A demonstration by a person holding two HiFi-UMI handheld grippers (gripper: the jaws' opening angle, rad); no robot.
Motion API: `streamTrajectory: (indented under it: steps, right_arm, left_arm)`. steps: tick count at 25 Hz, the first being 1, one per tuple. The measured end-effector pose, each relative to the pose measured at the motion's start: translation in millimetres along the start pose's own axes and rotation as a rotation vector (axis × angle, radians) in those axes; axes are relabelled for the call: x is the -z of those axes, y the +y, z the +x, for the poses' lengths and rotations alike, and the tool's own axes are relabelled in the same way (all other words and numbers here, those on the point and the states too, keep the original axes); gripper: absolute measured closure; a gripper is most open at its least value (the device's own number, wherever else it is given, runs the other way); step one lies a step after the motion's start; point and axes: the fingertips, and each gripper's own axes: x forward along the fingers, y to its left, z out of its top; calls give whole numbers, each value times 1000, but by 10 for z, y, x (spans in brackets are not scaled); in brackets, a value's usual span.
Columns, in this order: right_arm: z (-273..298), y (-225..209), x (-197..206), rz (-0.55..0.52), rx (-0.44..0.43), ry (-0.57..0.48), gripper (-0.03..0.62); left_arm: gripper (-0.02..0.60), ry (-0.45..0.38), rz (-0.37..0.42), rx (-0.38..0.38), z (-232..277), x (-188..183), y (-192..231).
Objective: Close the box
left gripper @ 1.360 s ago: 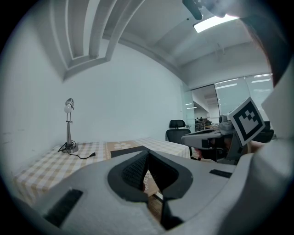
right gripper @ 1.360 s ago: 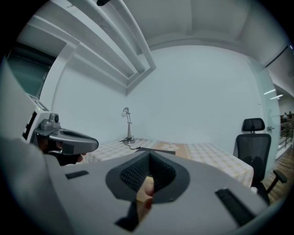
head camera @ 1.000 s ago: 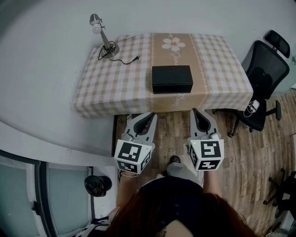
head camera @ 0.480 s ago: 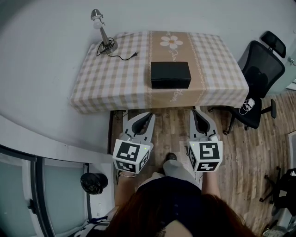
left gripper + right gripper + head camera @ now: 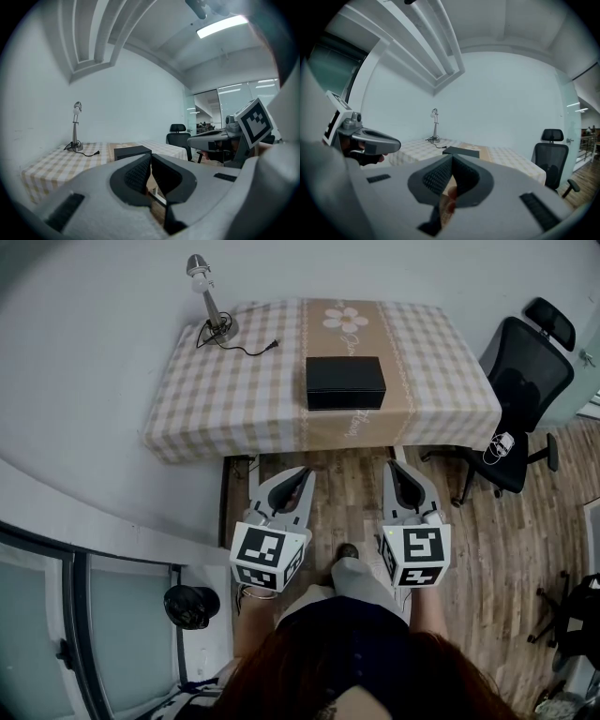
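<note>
A black box (image 5: 345, 382) lies shut, lid down, on the checked table (image 5: 225, 381), on its brown runner near the front edge. It also shows as a low dark block (image 5: 132, 152) in the left gripper view and as the same box (image 5: 461, 151) in the right gripper view. My left gripper (image 5: 302, 474) and right gripper (image 5: 394, 469) hang side by side over the wooden floor, well short of the table. Both are shut with nothing between their jaws.
A silver desk lamp (image 5: 208, 298) with a trailing cord stands at the table's back left corner. A black office chair (image 5: 521, 371) sits right of the table. A small black fan (image 5: 191, 604) stands on the floor at the lower left, beyond a glass partition.
The table and box have shifted slightly up and away in the head view, as the person stepped back a little. Both grippers stay shut and level.
</note>
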Motion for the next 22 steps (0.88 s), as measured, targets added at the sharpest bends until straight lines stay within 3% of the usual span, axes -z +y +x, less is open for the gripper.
streamTrajectory:
  steps: [22]
  right_arm:
    - [-375,238,104,15,4,4,577]
  left_arm:
    - [552,16,-9,-17,-484,207,-105]
